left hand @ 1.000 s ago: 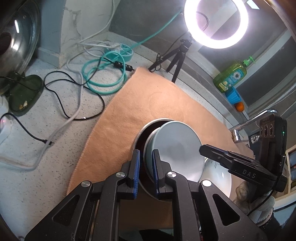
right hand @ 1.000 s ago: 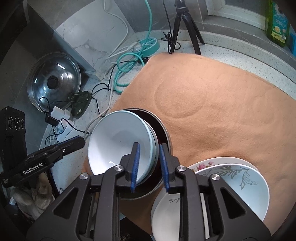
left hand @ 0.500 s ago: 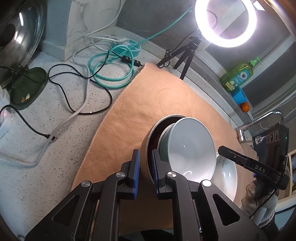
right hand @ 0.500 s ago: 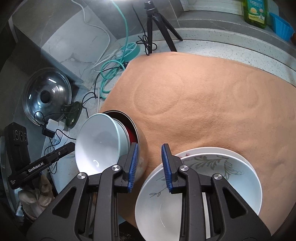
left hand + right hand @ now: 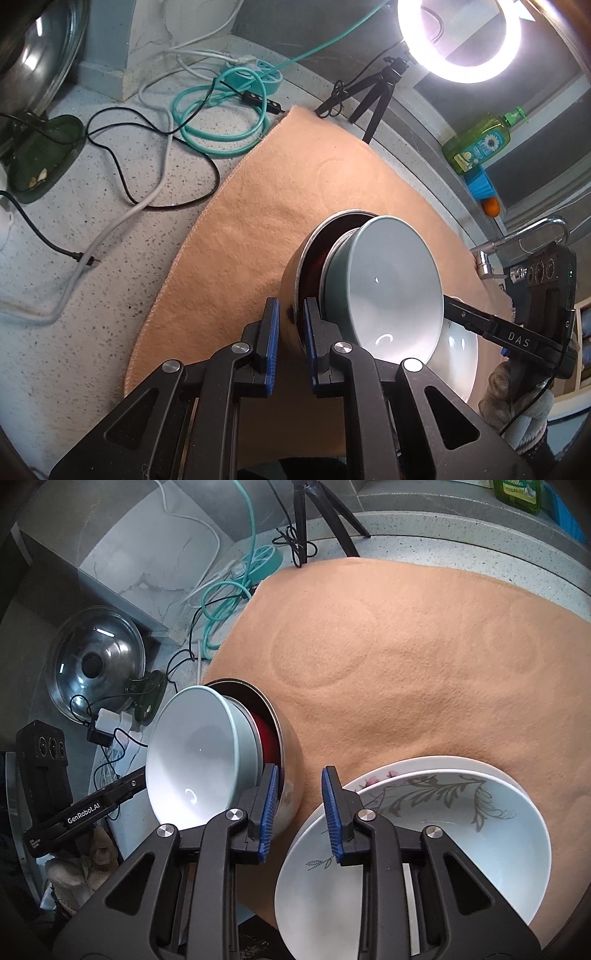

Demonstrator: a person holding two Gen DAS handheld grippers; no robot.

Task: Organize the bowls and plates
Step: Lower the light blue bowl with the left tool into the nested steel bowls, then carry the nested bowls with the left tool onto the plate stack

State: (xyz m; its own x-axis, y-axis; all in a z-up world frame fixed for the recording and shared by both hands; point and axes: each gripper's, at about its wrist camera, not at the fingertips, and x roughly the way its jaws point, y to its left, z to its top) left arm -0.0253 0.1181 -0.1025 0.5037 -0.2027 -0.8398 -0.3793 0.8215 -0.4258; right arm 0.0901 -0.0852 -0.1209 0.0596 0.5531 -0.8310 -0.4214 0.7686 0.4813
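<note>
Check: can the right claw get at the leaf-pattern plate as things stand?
Probably yes. The right claw, jaws closing with nothing between them, hovers right beside the leaf-pattern plate, and nothing covers its near rim or stands between.

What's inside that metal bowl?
A pale green bowl sits tilted inside the metal bowl. Behind it shows something red; the bowl covers most of it.

Both fisheye views ride close above the speckled grey table (image 5: 92, 295), tilted steeply down along their own black claws. The left view faces the white ring light (image 5: 460, 40); the right view faces the orange felt mat (image 5: 406, 646). Both share the steel-rimmed bowl stack (image 5: 354, 280) (image 5: 221, 753).
</note>
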